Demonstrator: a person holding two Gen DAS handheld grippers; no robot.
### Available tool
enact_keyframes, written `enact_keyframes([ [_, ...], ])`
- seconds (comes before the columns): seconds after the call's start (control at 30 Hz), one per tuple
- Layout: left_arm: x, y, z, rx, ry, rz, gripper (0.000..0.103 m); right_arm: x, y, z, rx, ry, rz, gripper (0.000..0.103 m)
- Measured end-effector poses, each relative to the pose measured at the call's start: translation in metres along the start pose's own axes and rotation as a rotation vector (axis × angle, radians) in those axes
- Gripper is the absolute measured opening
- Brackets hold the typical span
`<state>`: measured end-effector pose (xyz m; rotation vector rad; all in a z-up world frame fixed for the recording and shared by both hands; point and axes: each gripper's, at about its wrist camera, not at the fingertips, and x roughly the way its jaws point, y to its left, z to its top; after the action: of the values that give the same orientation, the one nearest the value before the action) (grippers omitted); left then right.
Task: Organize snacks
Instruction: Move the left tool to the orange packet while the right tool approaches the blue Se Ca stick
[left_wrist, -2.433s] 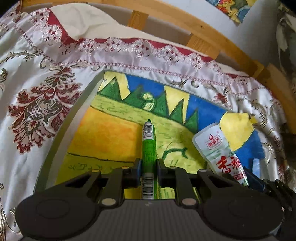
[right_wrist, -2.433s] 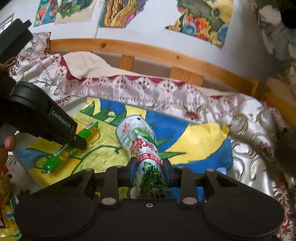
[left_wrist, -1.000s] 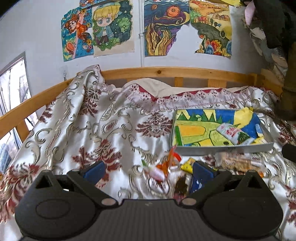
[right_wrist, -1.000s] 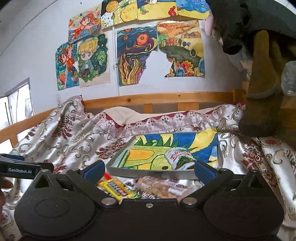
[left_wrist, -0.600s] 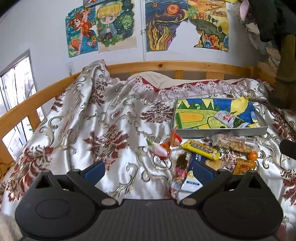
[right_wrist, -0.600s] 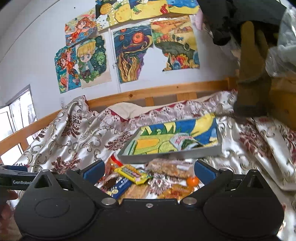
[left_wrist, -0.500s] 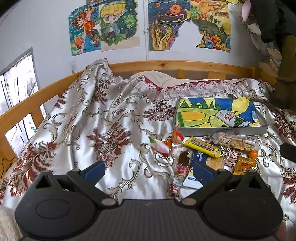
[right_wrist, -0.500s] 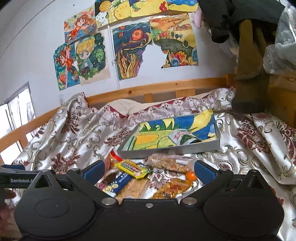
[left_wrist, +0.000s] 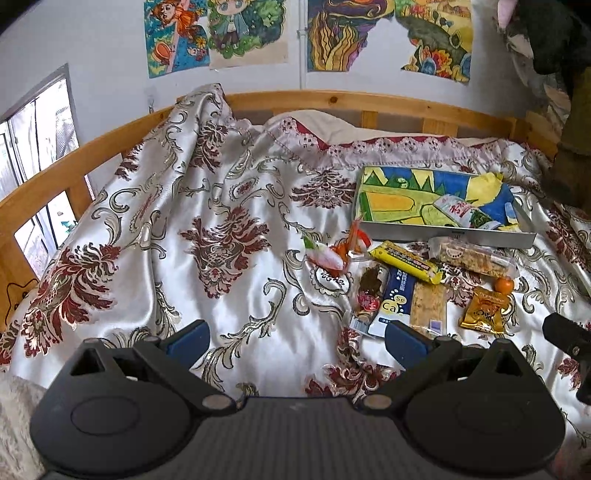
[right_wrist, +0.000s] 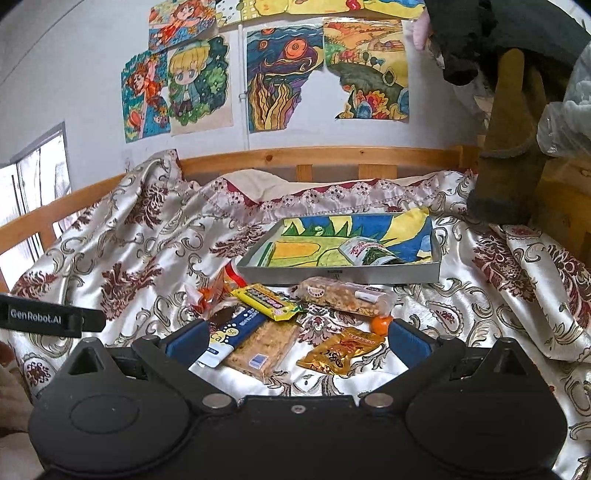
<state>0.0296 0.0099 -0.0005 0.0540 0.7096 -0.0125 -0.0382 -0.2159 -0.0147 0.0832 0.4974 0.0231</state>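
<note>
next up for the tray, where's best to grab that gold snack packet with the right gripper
Pinch the gold snack packet across its narrow width near the middle, coming down from above with the right gripper. It lies flat on the bedspread, clear of the small orange.

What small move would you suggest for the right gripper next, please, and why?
Probably lower the right gripper onto the gold packet lying just ahead on the bedspread. Both grippers are open and empty, the packet sits between the right fingers in view, and the tray so far shows few snacks while several lie loose outside it.
</note>
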Motion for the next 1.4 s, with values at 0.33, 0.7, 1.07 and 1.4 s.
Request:
enact_keyframes([
  [0.33,0.015,0.0,0.012,0.022,0.084,-0.017,0.103,0.007,0.003,-0.001,-0.02,0.029,-0.007,0.102],
  [0.7,0.04,0.004,0.028,0.041,0.171,-0.06,0.103,0.017,0.006,0.002,-0.04,0.067,-0.005,0.102],
  [1.07,0.128,0.031,0.06,0.061,0.408,-0.125,0.103,0.07,0.029,0.004,-0.155,0.174,0.058,0.102],
  [1.4,0.185,0.036,0.088,0.014,0.334,-0.118,0.103,0.142,0.055,0.009,-0.146,0.195,0.155,0.102],
])
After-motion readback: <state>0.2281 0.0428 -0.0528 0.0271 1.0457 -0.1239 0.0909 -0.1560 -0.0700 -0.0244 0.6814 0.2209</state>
